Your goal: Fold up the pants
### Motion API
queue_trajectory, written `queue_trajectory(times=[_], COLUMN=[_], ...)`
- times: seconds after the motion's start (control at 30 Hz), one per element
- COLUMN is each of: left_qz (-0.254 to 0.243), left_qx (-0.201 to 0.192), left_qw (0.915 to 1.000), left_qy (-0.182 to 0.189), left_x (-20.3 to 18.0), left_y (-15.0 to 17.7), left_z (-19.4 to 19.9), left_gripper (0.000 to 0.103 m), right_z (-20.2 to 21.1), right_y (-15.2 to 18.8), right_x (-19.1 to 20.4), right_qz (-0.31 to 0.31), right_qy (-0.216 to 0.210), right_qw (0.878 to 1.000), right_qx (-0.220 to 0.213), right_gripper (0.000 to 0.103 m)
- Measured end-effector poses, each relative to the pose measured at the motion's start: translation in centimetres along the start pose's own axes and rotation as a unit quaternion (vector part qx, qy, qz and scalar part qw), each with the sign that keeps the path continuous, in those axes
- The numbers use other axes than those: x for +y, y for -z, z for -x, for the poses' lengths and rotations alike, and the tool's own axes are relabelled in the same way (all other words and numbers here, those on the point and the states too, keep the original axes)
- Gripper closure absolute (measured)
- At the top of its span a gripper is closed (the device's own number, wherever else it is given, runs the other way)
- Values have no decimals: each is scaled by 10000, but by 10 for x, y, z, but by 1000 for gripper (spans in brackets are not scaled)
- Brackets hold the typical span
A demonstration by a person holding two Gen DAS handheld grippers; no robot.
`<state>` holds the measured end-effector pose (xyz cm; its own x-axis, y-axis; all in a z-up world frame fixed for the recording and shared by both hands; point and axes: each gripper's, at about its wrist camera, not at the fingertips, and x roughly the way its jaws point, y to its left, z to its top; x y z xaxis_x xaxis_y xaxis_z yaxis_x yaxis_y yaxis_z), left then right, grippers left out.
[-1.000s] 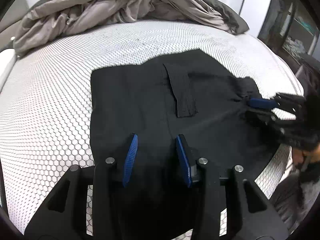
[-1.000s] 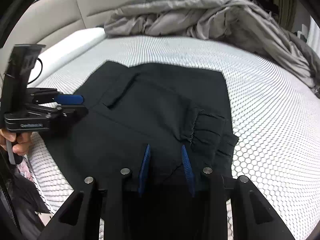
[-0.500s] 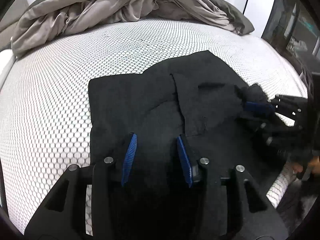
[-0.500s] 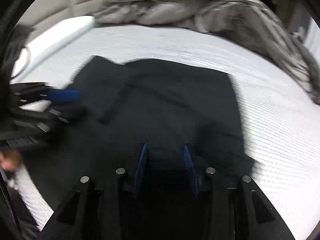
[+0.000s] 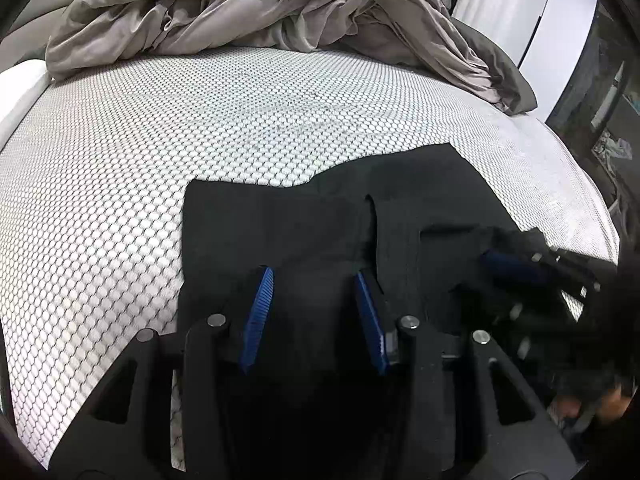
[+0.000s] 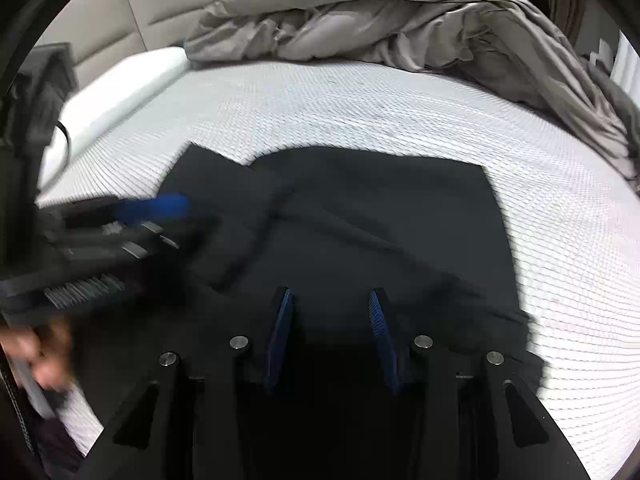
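Black pants [image 5: 320, 232] lie folded and mostly flat on a bed, at the near side of the mattress [image 5: 168, 152], which has a white cover with a dark honeycomb print. From the left wrist view, the far edge of the pants runs roughly straight with a small step near the middle, the left edge is straight and sharp against the white cover, and a pocket flap sits near the centre. From the right wrist view the pants [image 6: 380, 216] spread wide, their right edge straight and then bunching into a rumpled lump near the bed's side.

The left gripper [image 5: 314, 280] hovers low over the near part of the pants, its blue fingers spread apart with only flat cloth showing between them. The right gripper [image 6: 332, 300] is likewise parted over the cloth and grips nothing. Each gripper shows blurred in the other's view, at the pants' outer edges.

Beyond the pants, a broad stretch of bare mattress reaches to a crumpled grey duvet [image 5: 248, 12] heaped along the far side. A white pillow [image 6: 120, 88] lies at the far left.
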<state>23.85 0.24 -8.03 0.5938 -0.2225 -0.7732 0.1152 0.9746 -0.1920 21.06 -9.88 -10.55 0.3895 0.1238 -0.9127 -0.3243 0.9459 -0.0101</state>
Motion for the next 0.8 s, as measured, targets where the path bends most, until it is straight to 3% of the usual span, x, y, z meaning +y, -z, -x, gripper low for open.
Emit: queue_trajectory(times=[0.07,0.13,0.23,0.3,0.37,0.47,0.6,0.7,0.8], left_qz=[-79,-175,-407,-602,-668,-927,-983,-1075,-1210], left_qx=[13,-45,-268,-140,87,139,125,-45,-77], left_qw=[9997,9991,9988,9979,9975,9954,9951,9938,9922], left_qy=[-220,-388,-66,180,225,187,70,276,291], left_x=[1,-3,-18,-26,-27,-22,-16,-27,-41], left_y=[7,15,36,46,55,64,75,84,92], left_z=[11,28,57,56,44,49,66,79,78], left_gripper=[63,63,60,59,59,59,59,58,57], right_z=[4,18,39,44,38,17,26,41,44], right_y=[7,17,20,20,21,30,41,43,37], right_x=[-19,-26,-15,2,24,41,0,-9,19], right_qz=[2,0,33,80,353,905,508,194,658], right_qy=[297,105,-145,-727,-960,-631,-538,-722,-927], right_qw=[9995,9999,9991,9963,9940,9938,9971,9966,9920], right_qx=[41,-131,-387,-450,-376,-116,-168,-340,-552], right_gripper=[65,64,61,61,60,61,61,61,60])
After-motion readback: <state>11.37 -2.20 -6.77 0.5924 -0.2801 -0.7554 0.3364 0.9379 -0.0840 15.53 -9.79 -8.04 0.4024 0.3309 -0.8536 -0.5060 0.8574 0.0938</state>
